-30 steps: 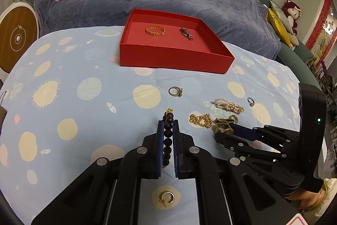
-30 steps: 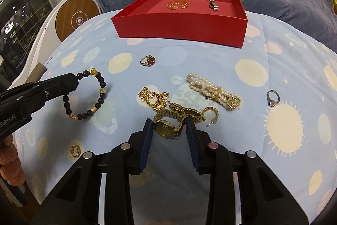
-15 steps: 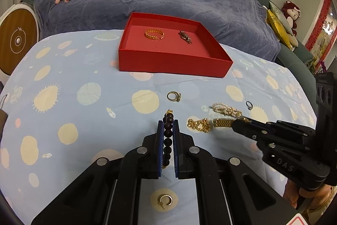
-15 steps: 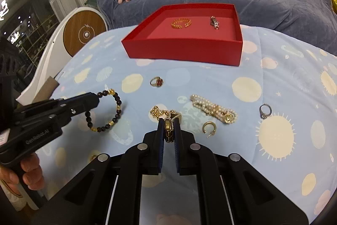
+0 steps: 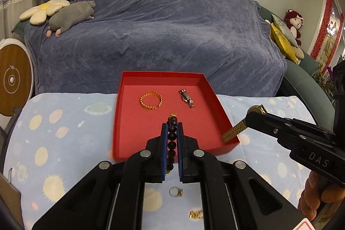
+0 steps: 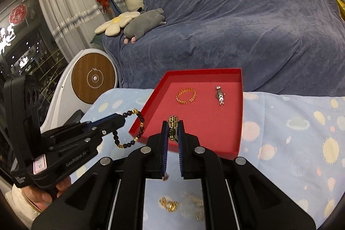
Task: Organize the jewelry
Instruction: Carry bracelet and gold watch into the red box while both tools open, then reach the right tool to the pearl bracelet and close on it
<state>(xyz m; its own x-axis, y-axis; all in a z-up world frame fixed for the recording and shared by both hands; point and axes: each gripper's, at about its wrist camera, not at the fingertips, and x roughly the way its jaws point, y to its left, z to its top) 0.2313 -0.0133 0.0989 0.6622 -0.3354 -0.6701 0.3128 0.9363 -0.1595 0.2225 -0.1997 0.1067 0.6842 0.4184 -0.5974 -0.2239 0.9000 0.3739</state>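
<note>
My left gripper (image 5: pixel 172 127) is shut on a dark bead bracelet (image 5: pixel 171 135) with gold spacers, held in the air over the near part of the red tray (image 5: pixel 217 98). The right wrist view shows that bracelet (image 6: pixel 138 128) hanging at the tray's left rim from the left gripper (image 6: pixel 119 121). My right gripper (image 6: pixel 173 125) is shut on a gold watch (image 6: pixel 173 127); its strap (image 5: pixel 234 133) dangles at the tray's right corner. Inside the tray lie a gold chain bracelet (image 5: pixel 151 99) and a small silver watch (image 5: pixel 186 98).
On the blue planet-print cloth (image 5: pixel 64 143) near me lie a gold ring (image 5: pixel 175 191) and a gold chain (image 6: pixel 168 204). A sofa under a blue-grey cover (image 5: pixel 161 25) stands behind the table, with plush toys (image 5: pixel 69 16) on it. A round wooden-faced device (image 6: pixel 92 78) stands at left.
Both grippers rose off the cloth and moved forward to the red tray, carrying the bead bracelet and the gold watch. The right gripper closed on the watch a second ago.
</note>
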